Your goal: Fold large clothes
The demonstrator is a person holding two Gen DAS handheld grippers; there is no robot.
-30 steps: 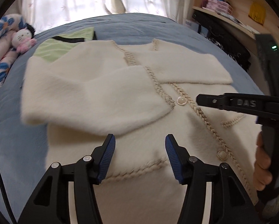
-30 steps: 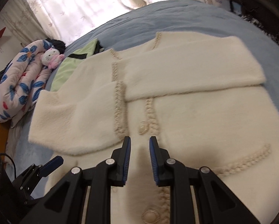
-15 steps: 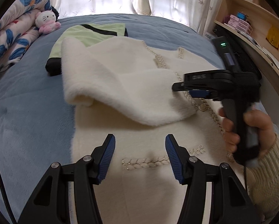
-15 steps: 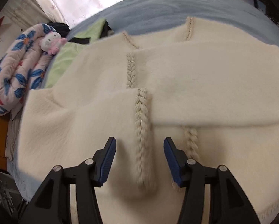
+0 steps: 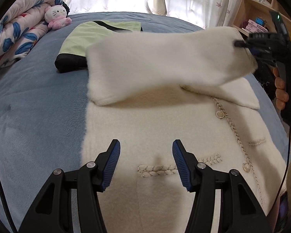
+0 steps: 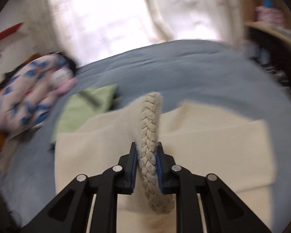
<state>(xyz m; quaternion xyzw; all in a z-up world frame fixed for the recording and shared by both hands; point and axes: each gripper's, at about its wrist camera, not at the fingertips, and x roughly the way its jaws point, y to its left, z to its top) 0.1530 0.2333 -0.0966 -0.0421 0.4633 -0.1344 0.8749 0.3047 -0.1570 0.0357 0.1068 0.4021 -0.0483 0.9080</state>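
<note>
The right gripper (image 6: 146,158) is clenching the braided edge (image 6: 150,134) of the cream cardigan (image 5: 164,128), lifting its sleeve (image 5: 157,66) across the body. The cardigan is lying lengthwise on the blue bed (image 5: 34,101), hem nearest, with bare blanket along its left edge. The left gripper (image 5: 145,163) is hovering released over the hem.

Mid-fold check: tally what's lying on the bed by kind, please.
Cream cardigans: 1
Green-and-black folded garments: 1
Floral quilts, rolled: 1
Hello Kitty plush toys: 1
Total: 4
</note>
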